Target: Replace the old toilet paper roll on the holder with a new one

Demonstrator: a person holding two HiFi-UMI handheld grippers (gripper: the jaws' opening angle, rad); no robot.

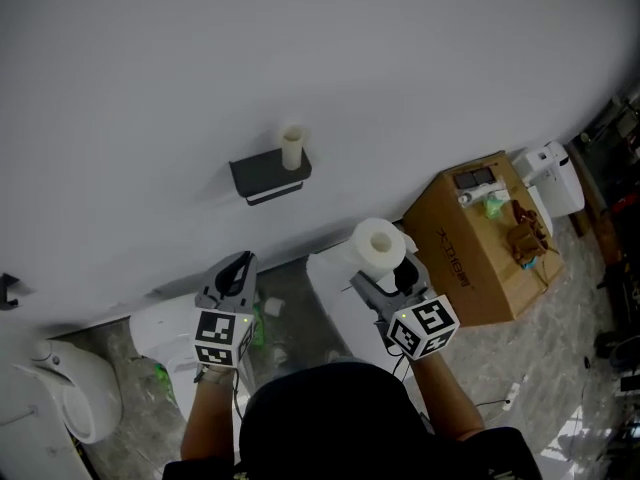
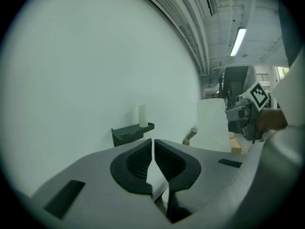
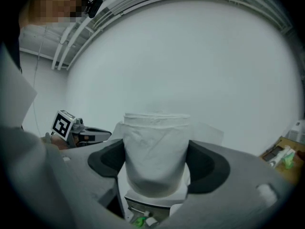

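Observation:
A black wall holder [image 1: 268,176] carries an upright bare cardboard core [image 1: 292,147]; both also show in the left gripper view, holder [image 2: 131,131] and core [image 2: 142,115]. My left gripper [image 1: 238,266] is below the holder, apart from it, its jaws shut with nothing between them [image 2: 153,150]. My right gripper [image 1: 386,268] is shut on a full white toilet paper roll [image 1: 379,244], held upright to the right of and below the holder. The roll [image 3: 156,149] fills the space between the right jaws.
A brown cardboard box [image 1: 478,240] with small items on top stands by the wall at the right, a white appliance [image 1: 551,177] behind it. A white toilet [image 1: 72,391] is at lower left. White bins and scraps lie on the floor below the grippers.

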